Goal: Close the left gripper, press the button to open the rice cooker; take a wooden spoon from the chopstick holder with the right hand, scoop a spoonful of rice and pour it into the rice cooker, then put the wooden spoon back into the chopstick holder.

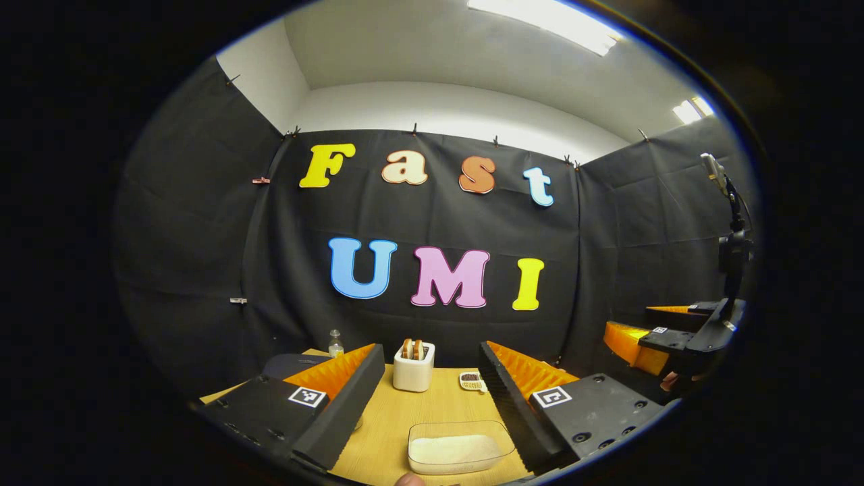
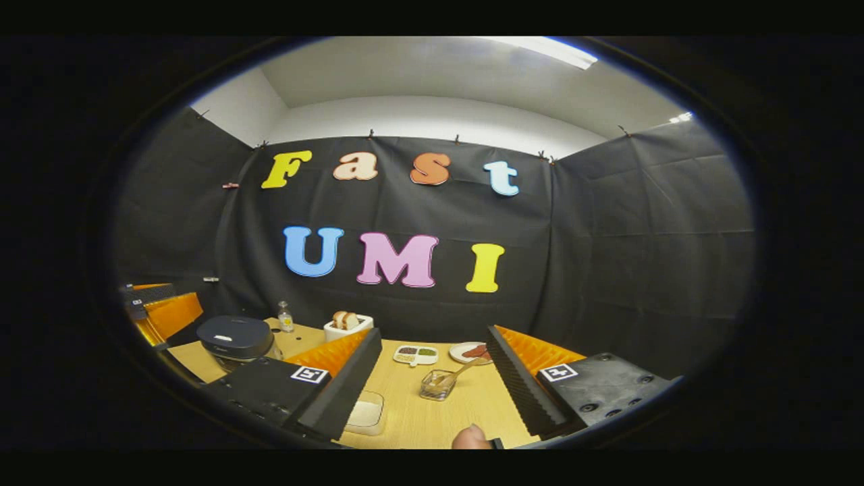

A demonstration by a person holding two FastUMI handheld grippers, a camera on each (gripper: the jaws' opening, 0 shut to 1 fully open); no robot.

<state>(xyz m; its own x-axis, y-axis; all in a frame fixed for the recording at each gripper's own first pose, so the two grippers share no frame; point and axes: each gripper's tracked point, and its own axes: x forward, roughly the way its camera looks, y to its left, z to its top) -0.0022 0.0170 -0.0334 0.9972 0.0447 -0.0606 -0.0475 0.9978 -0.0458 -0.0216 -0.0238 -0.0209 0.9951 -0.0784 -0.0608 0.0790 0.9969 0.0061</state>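
Spanning both views, pale wooden worktop carries everything. Dark round rice cooker, lid shut, at far left. Clear plastic tray of white rice lies between left gripper fingers, spread wide. Right gripper fingers also wide, empty. Small clear chopstick holder holds light wooden spoon, handle leaning right; likely stiff, light, best pinched mid-handle. No legible labels.

white rice, dark-lidded rice cooker, pale wood-grain table, white toaster.
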